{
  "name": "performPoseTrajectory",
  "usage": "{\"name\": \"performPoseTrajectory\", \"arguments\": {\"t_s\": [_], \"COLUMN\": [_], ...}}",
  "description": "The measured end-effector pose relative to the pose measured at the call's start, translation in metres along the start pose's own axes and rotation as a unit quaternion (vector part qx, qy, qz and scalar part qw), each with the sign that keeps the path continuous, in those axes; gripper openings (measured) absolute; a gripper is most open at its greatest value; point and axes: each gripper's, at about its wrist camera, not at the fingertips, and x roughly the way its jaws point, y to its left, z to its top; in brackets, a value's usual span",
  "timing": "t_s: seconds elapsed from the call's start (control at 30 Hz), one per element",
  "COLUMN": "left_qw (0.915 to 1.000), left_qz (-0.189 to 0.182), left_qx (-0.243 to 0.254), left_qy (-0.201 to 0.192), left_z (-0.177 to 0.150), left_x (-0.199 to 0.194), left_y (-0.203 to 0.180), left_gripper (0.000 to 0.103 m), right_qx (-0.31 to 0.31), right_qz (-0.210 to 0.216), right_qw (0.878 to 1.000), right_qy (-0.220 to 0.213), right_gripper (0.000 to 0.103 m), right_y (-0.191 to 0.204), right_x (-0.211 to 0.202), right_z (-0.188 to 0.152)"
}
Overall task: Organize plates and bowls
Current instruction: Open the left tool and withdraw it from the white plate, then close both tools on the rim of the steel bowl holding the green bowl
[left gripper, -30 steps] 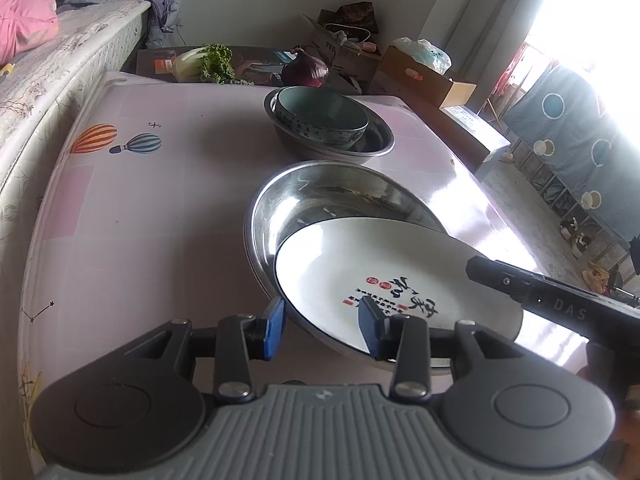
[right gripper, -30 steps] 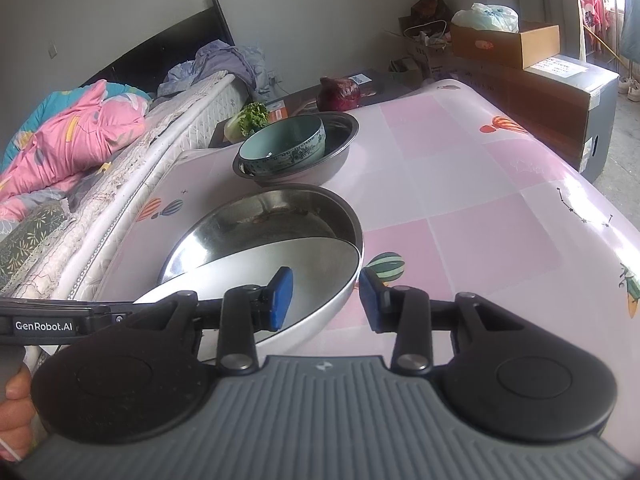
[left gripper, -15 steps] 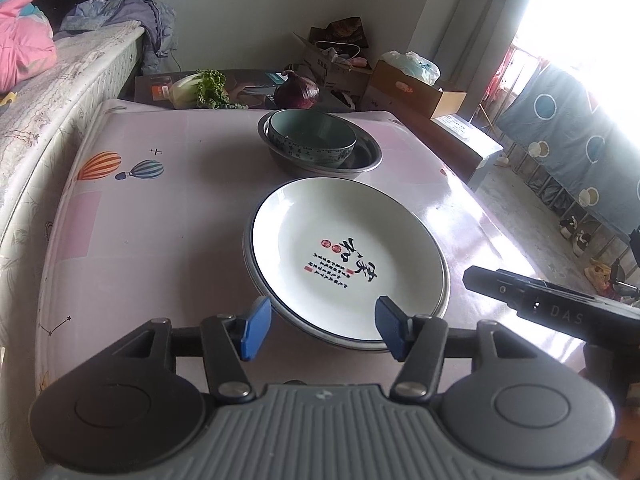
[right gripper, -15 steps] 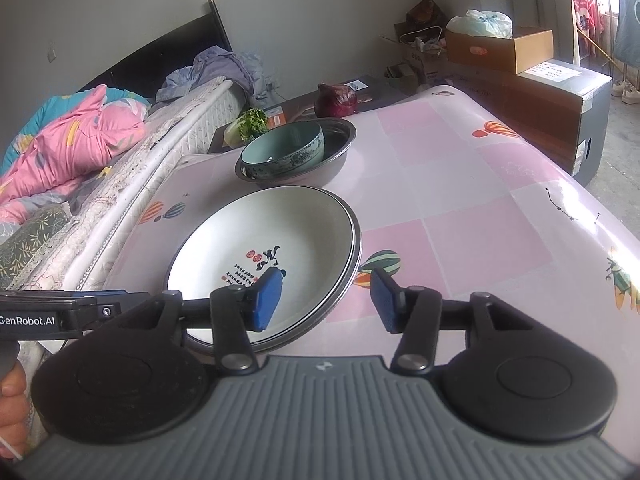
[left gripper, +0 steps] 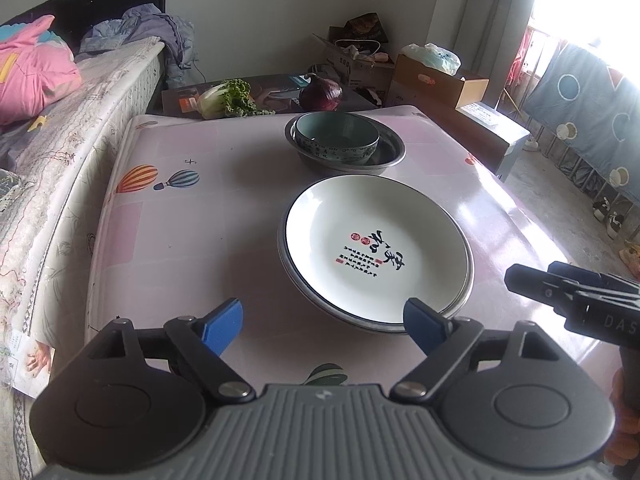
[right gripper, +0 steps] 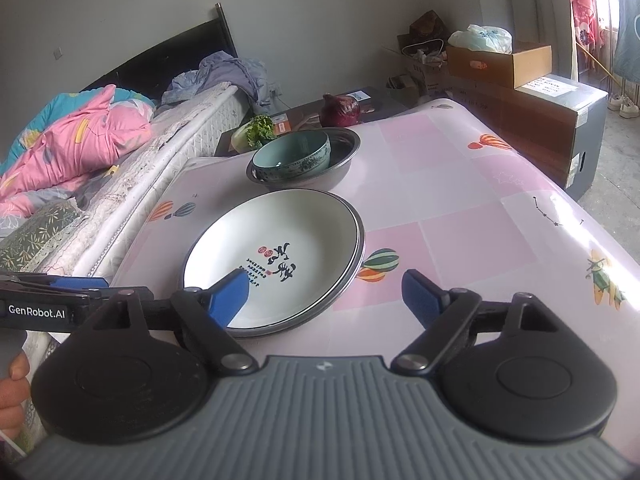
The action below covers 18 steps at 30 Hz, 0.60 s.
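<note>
Resting nested in the steel basin (left gripper: 362, 322) on the worktop (left gripper: 192, 240), the white plate (left gripper: 376, 240) is released; left claw (left gripper: 322, 326) and right claw (right gripper: 324, 292) are opening wide, empty, and should be withdrawn clear of the rim.

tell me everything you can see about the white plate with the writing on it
The white plate is round, glossy and ceramic-looking, with a thin dark rim and black and red characters at its centre. It lies level and face up, nested in a slightly wider metal plate on the pink table. Neither tongs touches it.
</note>
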Motion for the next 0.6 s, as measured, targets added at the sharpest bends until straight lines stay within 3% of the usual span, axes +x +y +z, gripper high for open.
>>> {"name": "performPoseTrajectory", "arguments": {"t_s": [0.3, 0.6], "left_qw": [0.9998, 0.9993], "left_qz": [0.016, 0.029], "left_qx": [-0.008, -0.021], "left_qy": [0.0, -0.002], "left_z": [-0.002, -0.007], "left_x": [-0.009, -0.016], "left_y": [0.009, 0.023], "left_gripper": [0.092, 0.094], "right_qx": [-0.009, -0.062], "right_qz": [0.004, -0.011], "right_qw": [1.0, 0.998], "right_qy": [0.004, -0.009], "right_gripper": [0.09, 0.102], "right_y": [0.01, 0.034], "right_x": [-0.008, -0.019], "right_z": [0.0, 0.015]}}
